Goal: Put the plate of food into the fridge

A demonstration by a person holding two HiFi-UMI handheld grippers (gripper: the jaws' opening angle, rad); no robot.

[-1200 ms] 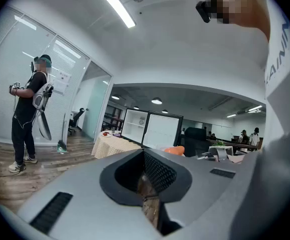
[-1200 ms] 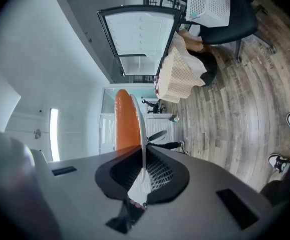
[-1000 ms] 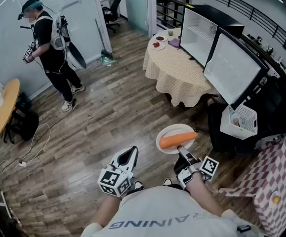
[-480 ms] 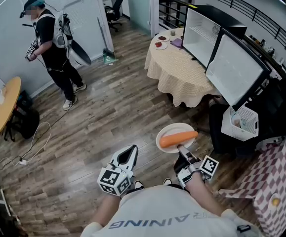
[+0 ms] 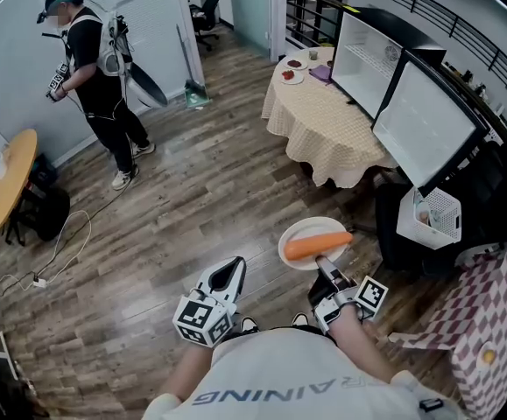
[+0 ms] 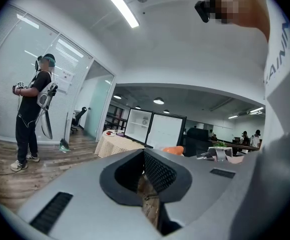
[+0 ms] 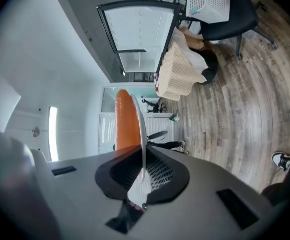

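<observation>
The right gripper (image 5: 327, 274) is pinching the rim of the plate (image 5: 297, 234), which is carrying a carrot (image 5: 316, 246) over the near floor. The left gripper (image 5: 227, 275) is hanging closed and empty. The open fridge (image 5: 411, 121) is waiting far right, so the approach and placing look still to do.

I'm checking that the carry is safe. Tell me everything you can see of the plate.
The plate is white, round and shallow, smooth like ceramic or plastic. It is held roughly level above the wood floor, its near rim pinched in the shut jaws of the right gripper. One long orange piece of food, carrot-like, lies across it.
</observation>
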